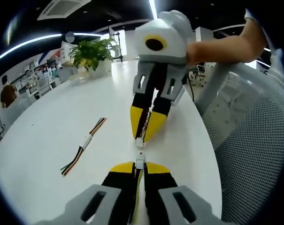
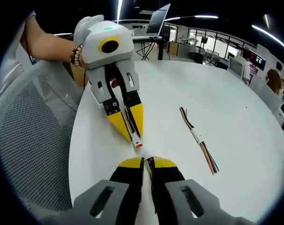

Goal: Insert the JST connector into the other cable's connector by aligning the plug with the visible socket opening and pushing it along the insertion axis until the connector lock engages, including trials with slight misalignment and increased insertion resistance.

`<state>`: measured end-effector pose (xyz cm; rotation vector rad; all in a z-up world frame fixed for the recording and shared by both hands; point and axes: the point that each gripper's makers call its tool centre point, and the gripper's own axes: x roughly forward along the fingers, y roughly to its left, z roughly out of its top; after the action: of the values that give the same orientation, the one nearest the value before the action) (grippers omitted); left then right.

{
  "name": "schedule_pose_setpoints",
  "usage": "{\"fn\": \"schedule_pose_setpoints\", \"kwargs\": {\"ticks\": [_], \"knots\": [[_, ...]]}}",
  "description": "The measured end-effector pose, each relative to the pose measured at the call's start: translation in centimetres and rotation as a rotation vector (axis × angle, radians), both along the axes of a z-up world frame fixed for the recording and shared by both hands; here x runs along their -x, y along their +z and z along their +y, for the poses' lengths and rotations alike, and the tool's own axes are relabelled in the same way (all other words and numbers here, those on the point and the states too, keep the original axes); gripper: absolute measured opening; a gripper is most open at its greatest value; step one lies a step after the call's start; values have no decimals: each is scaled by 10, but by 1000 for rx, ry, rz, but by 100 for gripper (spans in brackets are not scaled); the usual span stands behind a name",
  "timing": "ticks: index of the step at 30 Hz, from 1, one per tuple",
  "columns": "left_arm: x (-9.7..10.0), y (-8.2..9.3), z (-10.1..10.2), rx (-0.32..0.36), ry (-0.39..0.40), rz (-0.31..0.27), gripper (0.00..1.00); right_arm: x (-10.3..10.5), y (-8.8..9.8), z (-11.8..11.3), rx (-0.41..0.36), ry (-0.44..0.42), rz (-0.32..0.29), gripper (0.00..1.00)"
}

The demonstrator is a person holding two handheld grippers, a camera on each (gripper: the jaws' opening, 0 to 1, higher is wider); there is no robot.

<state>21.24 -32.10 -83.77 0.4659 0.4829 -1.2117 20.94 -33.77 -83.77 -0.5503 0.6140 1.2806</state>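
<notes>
In the left gripper view my left gripper [image 1: 139, 166] is shut on a wire bundle, and a small white connector [image 1: 140, 163] pokes out between its yellow tips. Facing it from above, my right gripper [image 1: 145, 133] is shut on the other cable, whose white connector [image 1: 139, 141] points down. A red-tipped piece [image 1: 140, 152] lies between the two, which are lined up end to end; I cannot tell whether they touch. In the right gripper view my right gripper [image 2: 147, 161] pinches dark wires. The left gripper [image 2: 134, 136] holds its white, orange-tipped connector [image 2: 137, 143] just beyond.
A spare cable [image 1: 85, 143] with coloured wires lies loose on the white round table [image 1: 48, 126], also visible as the cable [image 2: 198, 137]. A potted plant [image 1: 92, 54] stands at the far edge. A mesh chair [image 1: 254, 140] sits close by the table's rim.
</notes>
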Motion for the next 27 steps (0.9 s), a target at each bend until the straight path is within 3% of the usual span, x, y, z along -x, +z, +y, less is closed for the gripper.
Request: {"fn": "schedule_pose_setpoints", "kwargs": {"ticks": [16,27], "knots": [[1,-4,2,-16,4,11,0,1,-5,3,53,29,-22,3],[4,-5,-1,-37,-15,-5,0,0,-8,4,65,-5,18,3]]}}
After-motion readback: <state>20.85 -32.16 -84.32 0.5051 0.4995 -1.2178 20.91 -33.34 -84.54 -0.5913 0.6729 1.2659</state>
